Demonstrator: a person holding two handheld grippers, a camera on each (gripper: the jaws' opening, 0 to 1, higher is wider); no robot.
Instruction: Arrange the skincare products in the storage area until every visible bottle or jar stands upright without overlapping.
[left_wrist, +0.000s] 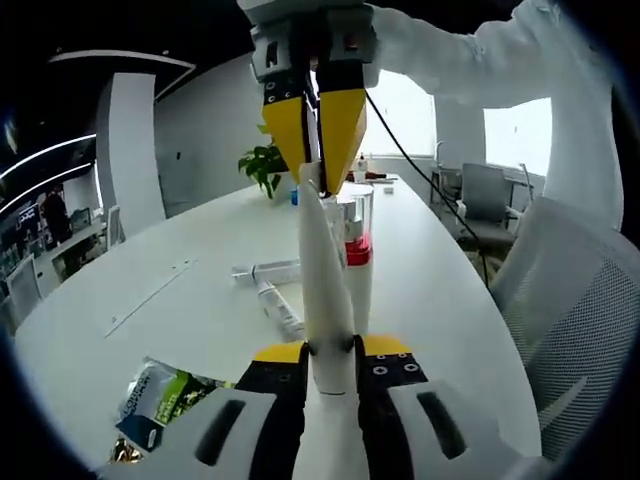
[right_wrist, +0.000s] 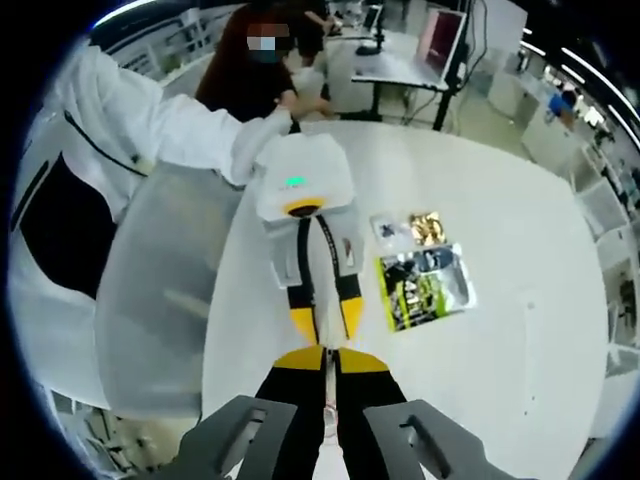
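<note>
Left tongs (left_wrist: 331, 352) pinching one white tube (left_wrist: 325, 270); right tongs (left_wrist: 315, 150) pinching its tip; one table (left_wrist: 200, 230), two packets (right_wrist: 425, 285).

Bright open office around a long white table (left_wrist: 200, 250), with a potted plant (left_wrist: 264, 165) at its far end and a curved white wall (left_wrist: 200, 130) behind. Daylit windows (left_wrist: 518, 135) and grey mesh chairs (left_wrist: 484, 200) along one side. Further off, desks (right_wrist: 400, 70) with a monitor (right_wrist: 441, 35) on a pale floor (right_wrist: 500, 115).

White sleeve (left_wrist: 470, 60); tongs (left_wrist: 332, 372) w/ yellow-black tips, grey bodies, black cable.
</note>
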